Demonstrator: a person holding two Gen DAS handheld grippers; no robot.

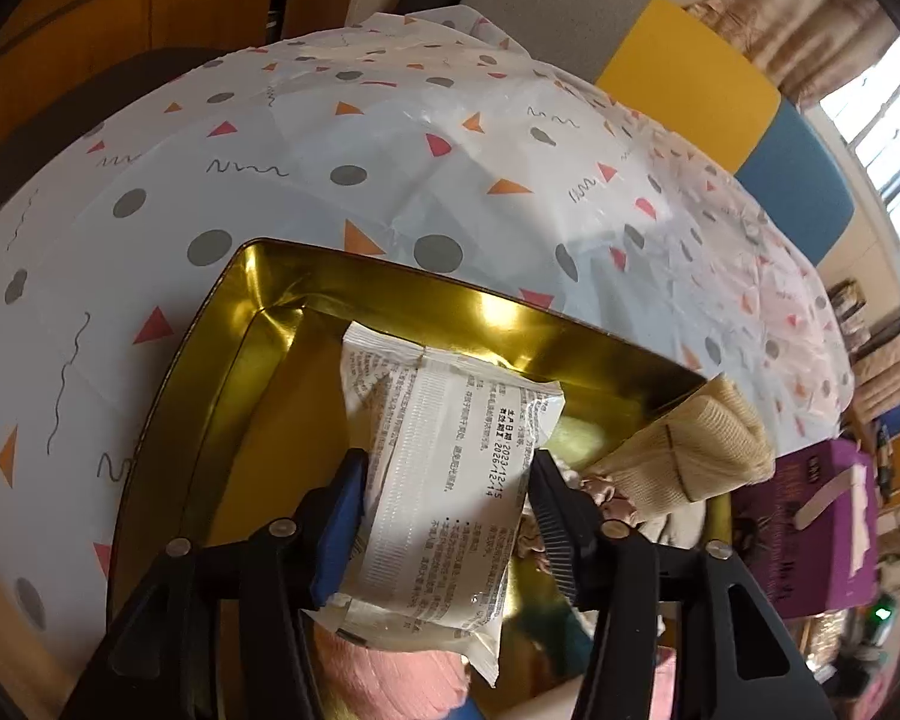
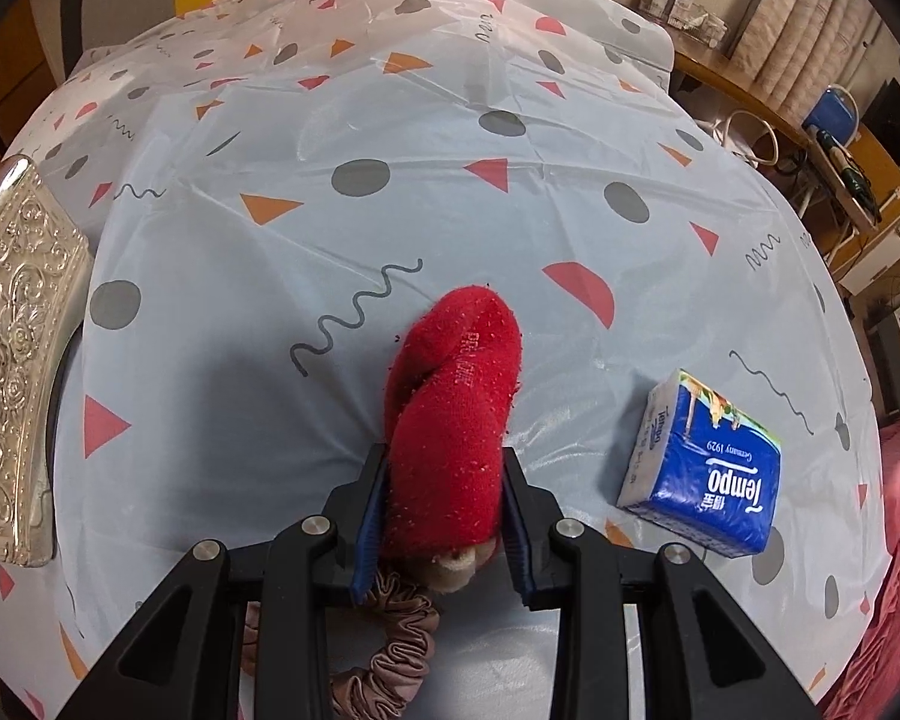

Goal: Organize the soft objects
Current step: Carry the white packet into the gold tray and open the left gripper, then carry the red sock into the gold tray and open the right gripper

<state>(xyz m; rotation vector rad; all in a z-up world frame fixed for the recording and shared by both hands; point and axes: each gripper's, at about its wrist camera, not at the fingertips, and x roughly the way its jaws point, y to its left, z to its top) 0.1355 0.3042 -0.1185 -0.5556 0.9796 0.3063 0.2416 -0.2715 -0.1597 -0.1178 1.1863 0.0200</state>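
In the left wrist view my left gripper (image 1: 450, 468) is shut on a white printed sachet (image 1: 444, 480) and holds it over the open gold tin (image 1: 258, 324). A beige knitted cloth (image 1: 696, 444) hangs over the tin's right rim, and a pink soft item (image 1: 390, 678) lies at its near end. In the right wrist view my right gripper (image 2: 444, 462) is shut on a red sock (image 2: 456, 414), just above the tablecloth. A brown scrunchie (image 2: 390, 648) lies under the gripper. A blue Tempo tissue pack (image 2: 708, 480) lies to the right.
The embossed silver tin lid (image 2: 12, 360) lies at the table's left edge in the right wrist view. A patterned tablecloth (image 2: 390, 210) covers the table. A purple box (image 1: 822, 528) stands beyond the table's right edge in the left wrist view.
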